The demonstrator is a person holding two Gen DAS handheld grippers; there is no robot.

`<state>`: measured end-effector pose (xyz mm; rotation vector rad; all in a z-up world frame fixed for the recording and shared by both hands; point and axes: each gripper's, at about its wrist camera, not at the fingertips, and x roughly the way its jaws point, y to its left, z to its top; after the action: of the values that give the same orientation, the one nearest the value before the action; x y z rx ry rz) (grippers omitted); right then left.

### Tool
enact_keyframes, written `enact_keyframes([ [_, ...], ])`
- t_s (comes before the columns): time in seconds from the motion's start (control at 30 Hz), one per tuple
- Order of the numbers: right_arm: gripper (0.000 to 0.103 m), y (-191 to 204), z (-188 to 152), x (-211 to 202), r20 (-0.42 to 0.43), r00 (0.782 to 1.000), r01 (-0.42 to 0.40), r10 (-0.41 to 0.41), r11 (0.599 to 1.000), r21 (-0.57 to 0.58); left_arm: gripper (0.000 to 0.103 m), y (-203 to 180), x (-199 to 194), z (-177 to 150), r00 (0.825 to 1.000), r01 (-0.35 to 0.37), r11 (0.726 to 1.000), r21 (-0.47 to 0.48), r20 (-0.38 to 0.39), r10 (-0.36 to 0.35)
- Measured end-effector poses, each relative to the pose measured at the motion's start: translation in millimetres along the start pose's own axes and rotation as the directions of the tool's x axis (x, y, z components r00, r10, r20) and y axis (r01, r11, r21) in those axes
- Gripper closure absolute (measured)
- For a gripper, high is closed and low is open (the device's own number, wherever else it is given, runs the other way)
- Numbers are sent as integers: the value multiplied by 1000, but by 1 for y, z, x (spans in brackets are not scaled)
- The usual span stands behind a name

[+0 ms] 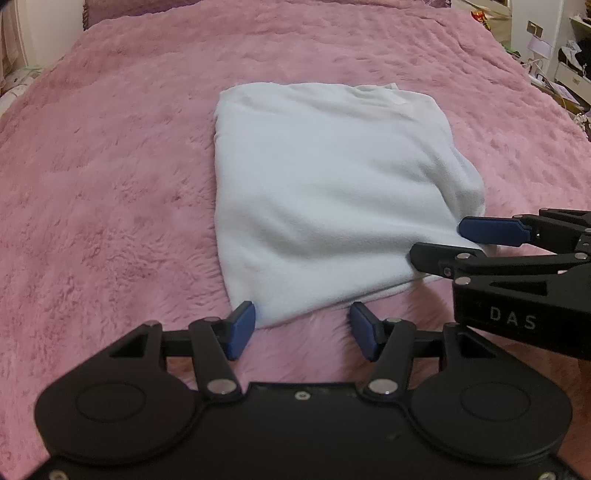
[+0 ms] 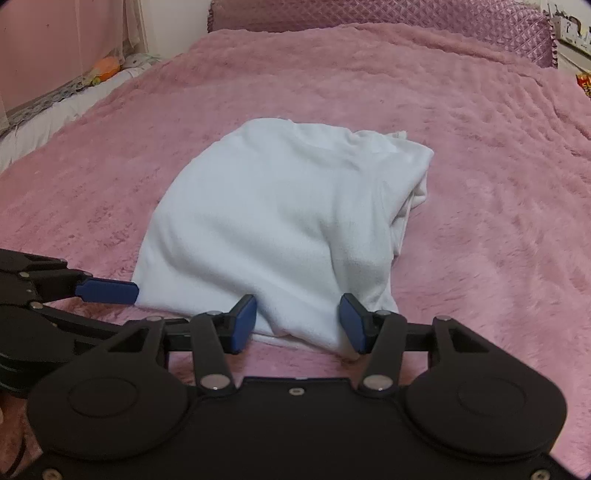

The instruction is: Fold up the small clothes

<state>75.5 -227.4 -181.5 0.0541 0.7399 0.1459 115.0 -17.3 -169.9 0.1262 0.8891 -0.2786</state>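
A white garment [image 1: 325, 199] lies folded into a rough rectangle on the pink fuzzy bedspread [image 1: 110, 184]; it also shows in the right wrist view [image 2: 288, 229]. My left gripper [image 1: 303, 328] is open, its blue pads either side of the garment's near left corner, just at the hem. My right gripper [image 2: 299, 323] is open with the garment's near right edge lying between its pads. The right gripper also shows in the left wrist view [image 1: 458, 240] at the garment's right corner, and the left gripper shows in the right wrist view [image 2: 107, 291].
The pink bedspread [image 2: 480, 184] spreads wide on all sides of the garment. A quilted purple headboard [image 2: 369, 14] is at the far end. Shelves and clutter [image 1: 565, 62] stand beyond the bed's right edge; a white mattress edge [image 2: 55, 114] is at left.
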Motion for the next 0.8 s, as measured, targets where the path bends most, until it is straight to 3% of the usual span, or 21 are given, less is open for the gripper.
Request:
enact_keyframes([
  [0.1,51,2,5,-7,10,1000,7,-7,1000,23,43,3,-12,3,1000,13,1000,-19,20,-13],
  [0.27,38,-1,40,-34,185,982,21,-29,999,47,43,25,-38,31,990,59,993,-106,131,-45],
  [0.37,38,-11,69,-18,200,978,52,-61,997,51,42,30,-30,55,990,59,990,-125,135,-42],
  [0.63,38,-36,121,65,149,989,12,-25,996,86,42,22,14,79,994,92,984,-155,80,-81],
  [0.8,40,-49,119,113,54,993,99,-104,992,79,40,16,29,71,996,68,993,-100,71,-61],
])
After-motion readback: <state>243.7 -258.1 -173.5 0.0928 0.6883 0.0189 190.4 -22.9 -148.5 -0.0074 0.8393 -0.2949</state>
